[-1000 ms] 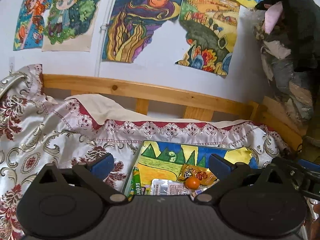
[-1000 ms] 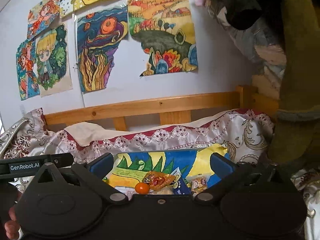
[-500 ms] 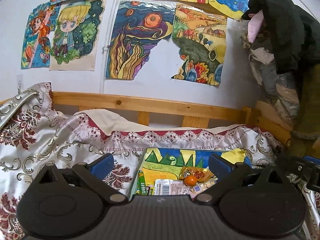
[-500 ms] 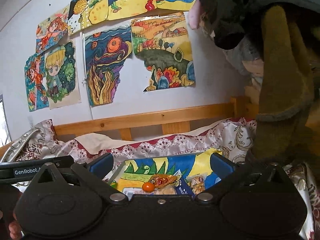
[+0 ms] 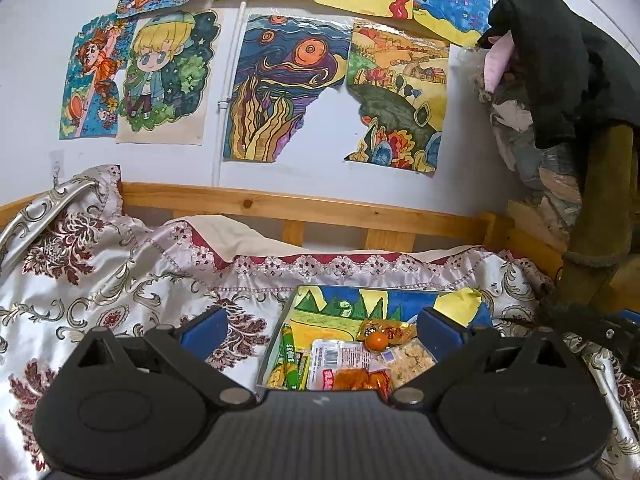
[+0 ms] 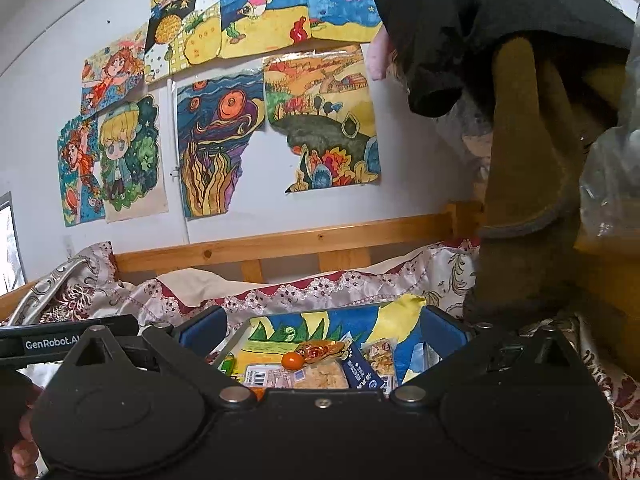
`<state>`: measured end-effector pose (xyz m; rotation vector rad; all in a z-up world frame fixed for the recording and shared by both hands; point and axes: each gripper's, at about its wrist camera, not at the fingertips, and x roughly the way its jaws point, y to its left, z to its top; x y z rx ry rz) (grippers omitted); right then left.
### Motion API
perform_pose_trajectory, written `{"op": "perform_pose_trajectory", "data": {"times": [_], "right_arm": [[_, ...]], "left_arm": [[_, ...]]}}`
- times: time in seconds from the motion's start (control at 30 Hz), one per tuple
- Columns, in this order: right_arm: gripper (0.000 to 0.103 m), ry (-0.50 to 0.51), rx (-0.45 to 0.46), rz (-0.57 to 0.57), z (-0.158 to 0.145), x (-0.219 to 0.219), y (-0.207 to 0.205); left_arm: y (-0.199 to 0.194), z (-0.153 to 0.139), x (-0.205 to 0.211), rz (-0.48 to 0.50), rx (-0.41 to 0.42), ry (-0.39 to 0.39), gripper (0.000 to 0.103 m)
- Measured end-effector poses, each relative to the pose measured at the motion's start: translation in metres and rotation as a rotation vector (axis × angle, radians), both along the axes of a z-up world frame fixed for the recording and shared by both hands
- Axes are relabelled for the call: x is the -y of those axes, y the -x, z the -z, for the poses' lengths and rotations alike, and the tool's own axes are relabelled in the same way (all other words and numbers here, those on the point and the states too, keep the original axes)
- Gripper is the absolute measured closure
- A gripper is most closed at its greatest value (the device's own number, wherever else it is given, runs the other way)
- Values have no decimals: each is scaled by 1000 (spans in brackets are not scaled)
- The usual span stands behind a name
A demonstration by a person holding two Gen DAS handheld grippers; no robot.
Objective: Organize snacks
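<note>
- Bedspread [image 5: 120, 280]: patterned satin, rumpled, covering the bed; wooden rail [image 5: 320, 204] behind it at 12 o'clock. Soft, uneven base under everything.
- Tray [image 5: 280, 332]: shallow, lined with a painted sheet, sitting on the bedspread. In the left wrist view it lies at 12 o'clock from the left gripper [image 5: 320, 328], low in the gap between the two blue pads. In the right wrist view the same tray [image 6: 240, 332] sits at 12 o'clock from the right gripper [image 6: 320, 332].
- Snacks, all in the tray's near half, touching or overlapping: white labelled pack [image 5: 340, 356], rice-cracker pack [image 5: 412, 356], navy packet [image 6: 360, 368], green stick [image 5: 289, 356], orange-red wrapper [image 5: 384, 330].
- Small orange ball [image 5: 376, 340]: rests on the pile, touching the wrapper.
- Both tongs: spread wide, nothing between the pads. Neither touches a snack.
- Judged stage: approach only; no item picked.
- Risk 1: the ball looks round and smooth; a nudge on the pile would likely roll it off.
- Risk 2: packs overlap, so a pinch may lift two.
- Risk 3: pressing down could tip the tray on soft bedding.
- Risk 4: both tongs aim at one pile; collision possible.
</note>
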<state>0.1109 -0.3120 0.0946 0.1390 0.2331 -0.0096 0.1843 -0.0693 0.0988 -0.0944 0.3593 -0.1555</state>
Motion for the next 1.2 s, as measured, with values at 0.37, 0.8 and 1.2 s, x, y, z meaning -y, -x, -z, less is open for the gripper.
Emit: {"op": "perform_pose_trajectory", "data": {"times": [0.37, 0.8, 1.2], "right_arm": [[1, -8, 22, -16, 0, -4, 30], [1, -27, 10, 13, 17, -2, 68], [1, -10, 1, 24, 26, -14, 92]], "left_arm": [[27, -6, -10, -19, 0, 9, 0], [62, 6, -22, -43, -11, 34, 0], [92, 25, -41, -76, -41, 41, 0]]}}
